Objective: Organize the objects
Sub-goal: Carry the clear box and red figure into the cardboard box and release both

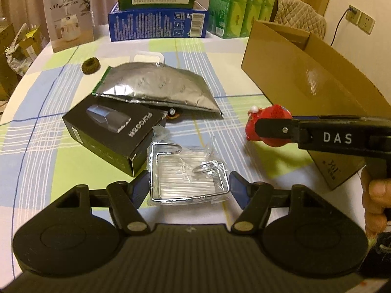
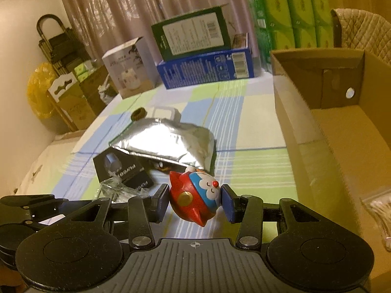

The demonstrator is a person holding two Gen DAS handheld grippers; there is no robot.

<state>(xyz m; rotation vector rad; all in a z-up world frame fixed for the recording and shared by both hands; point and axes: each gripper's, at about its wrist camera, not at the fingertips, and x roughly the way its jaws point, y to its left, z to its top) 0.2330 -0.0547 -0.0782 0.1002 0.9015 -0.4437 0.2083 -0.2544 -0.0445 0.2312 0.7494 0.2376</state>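
Silver pouch [image 1: 156, 85] overlaps black box [image 1: 114, 131]; cardboard box [image 2: 342, 134] right.

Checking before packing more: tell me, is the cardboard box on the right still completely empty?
No, the cardboard box already holds a clear plastic packet at its near end.

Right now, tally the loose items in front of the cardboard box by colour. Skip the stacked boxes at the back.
Red/blue: 1, toy figure, clamped in the right gripper
Silver: 1, foil pouch
Black: 1, black carton
Chrome: 1, wrapped wire rack, between the left gripper fingers
Dark: 1, small ring
White: 1, white piece behind the pouch
Total: 6
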